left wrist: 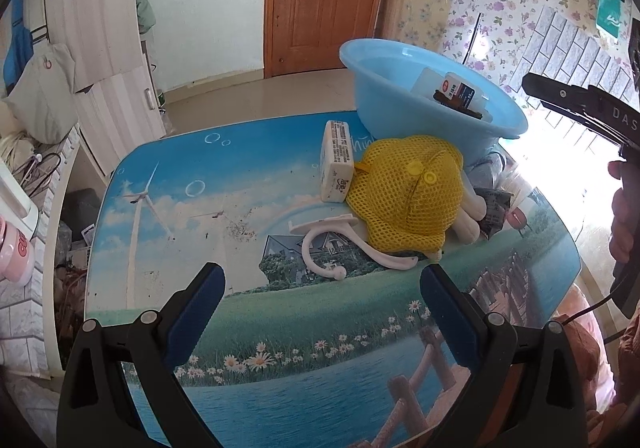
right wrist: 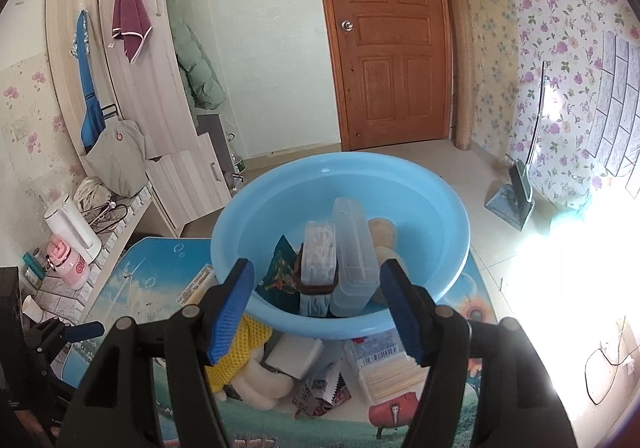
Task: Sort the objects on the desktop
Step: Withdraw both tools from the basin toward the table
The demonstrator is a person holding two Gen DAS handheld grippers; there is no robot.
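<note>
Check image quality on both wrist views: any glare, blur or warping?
Left wrist view: sunlight blows out the table's right edge beside the blue basin; the rest is sharp, and the fisheye bows the door. Right wrist view: a big white blowout at lower right hides the floor; basin contents are crisp, and the wardrobe curves strongly.

Quick tally of what was out there: one light blue plastic basin [right wrist: 440, 208] with two clear plastic boxes [right wrist: 354, 248] in it, plus one dark green foil packet [right wrist: 280, 276] and one tan lumpy thing [right wrist: 384, 232] I couldn't identify. On the scenery-print desk [left wrist: 240, 176] there was one yellow mesh hat [left wrist: 404, 196], one cream rectangular carton [left wrist: 336, 168], one white plastic hook [left wrist: 320, 244], one clear box of wooden sticks [right wrist: 384, 364] and one white fluffy plush [right wrist: 260, 380]. Anything else in the pile was too jumbled to count.
</note>
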